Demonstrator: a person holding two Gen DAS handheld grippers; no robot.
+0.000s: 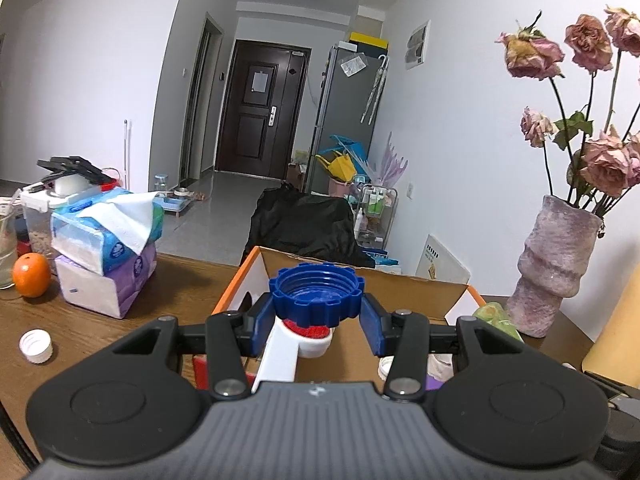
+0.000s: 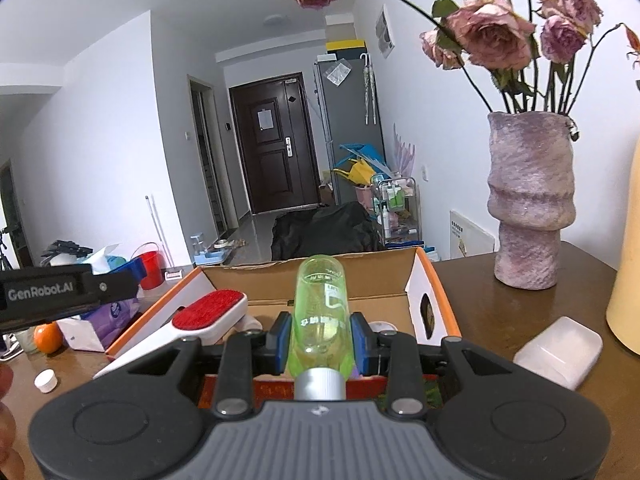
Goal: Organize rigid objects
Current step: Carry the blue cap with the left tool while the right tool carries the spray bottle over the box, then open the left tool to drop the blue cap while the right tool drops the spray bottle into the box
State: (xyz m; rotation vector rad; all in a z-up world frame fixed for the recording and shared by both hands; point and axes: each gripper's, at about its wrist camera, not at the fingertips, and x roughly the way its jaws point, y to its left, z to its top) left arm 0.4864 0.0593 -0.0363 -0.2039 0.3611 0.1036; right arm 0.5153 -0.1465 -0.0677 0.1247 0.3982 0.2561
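My left gripper (image 1: 316, 316) is shut on a big blue screw cap (image 1: 316, 295), held over the open cardboard box (image 1: 400, 284). A white lint brush with a red pad (image 1: 298, 344) lies in the box just below the cap. My right gripper (image 2: 320, 338) is shut on a clear green bottle (image 2: 321, 308) with a silver cap, also held above the box (image 2: 360, 270). The lint brush (image 2: 208, 314) rests on the box's left side in the right wrist view. The left gripper's body (image 2: 60, 294) shows at the left edge there.
A purple vase of dried roses (image 2: 528, 200) stands on the wooden table (image 2: 480, 300) right of the box, with a white case (image 2: 558, 350) nearer me. Left of the box are stacked tissue packs (image 1: 108, 248), an orange (image 1: 31, 275) and a small white cap (image 1: 36, 345).
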